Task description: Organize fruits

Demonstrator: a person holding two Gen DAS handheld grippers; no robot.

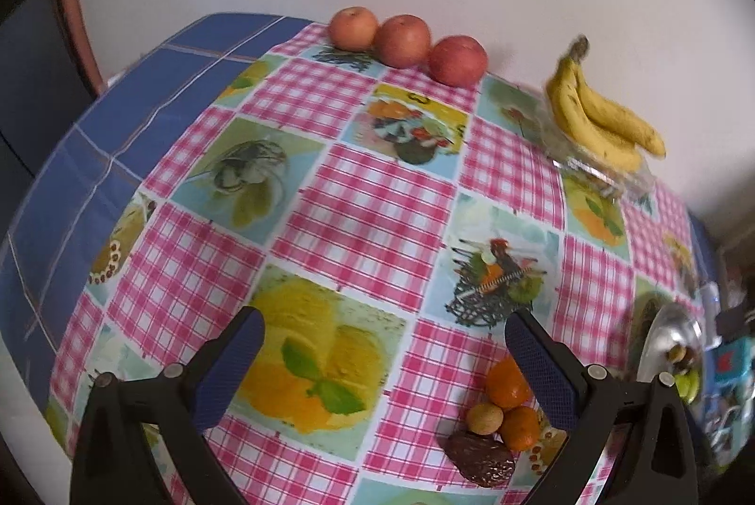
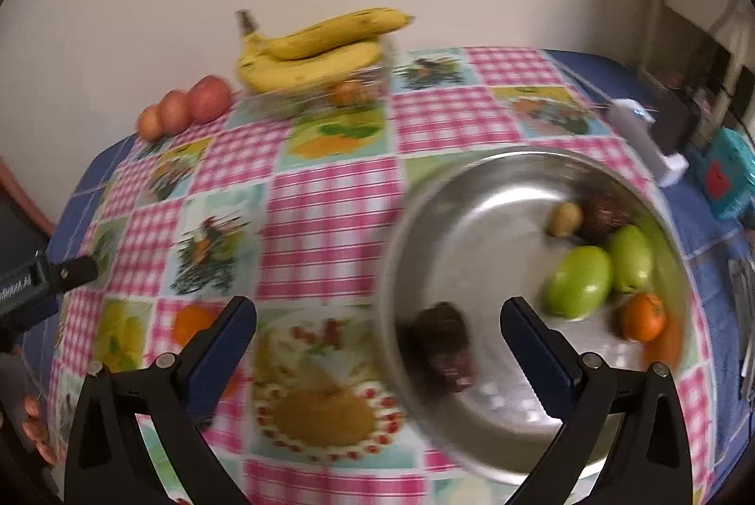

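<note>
Two grippers hang over the checked fruit-print tablecloth (image 1: 377, 198), both with jaws spread wide and holding nothing. Between the right gripper (image 2: 377, 316) fingers, low in its frame, sits a blurred dark brown fruit (image 2: 443, 347) just inside the near rim of the steel bowl (image 2: 472, 222). Farther back in that bowl, right of the jaws, lie two green fruits (image 2: 578, 281), a small orange (image 2: 642, 316), another dark fruit (image 2: 604, 214) and a small tan one (image 2: 565, 218).

By the left gripper (image 1: 384, 332), a little cluster lies on the cloth at lower right, against the inside of its right finger: two small oranges (image 1: 507, 382), a tan round fruit (image 1: 484, 418) and a dark brown fruit (image 1: 481, 460).

Three apples (image 1: 406, 41) line up along the wall at upper centre. At upper right, the bananas (image 1: 599, 113) rest on a clear container (image 1: 599, 170), their long axis slanting from stem at upper left down to tips at right.
</note>
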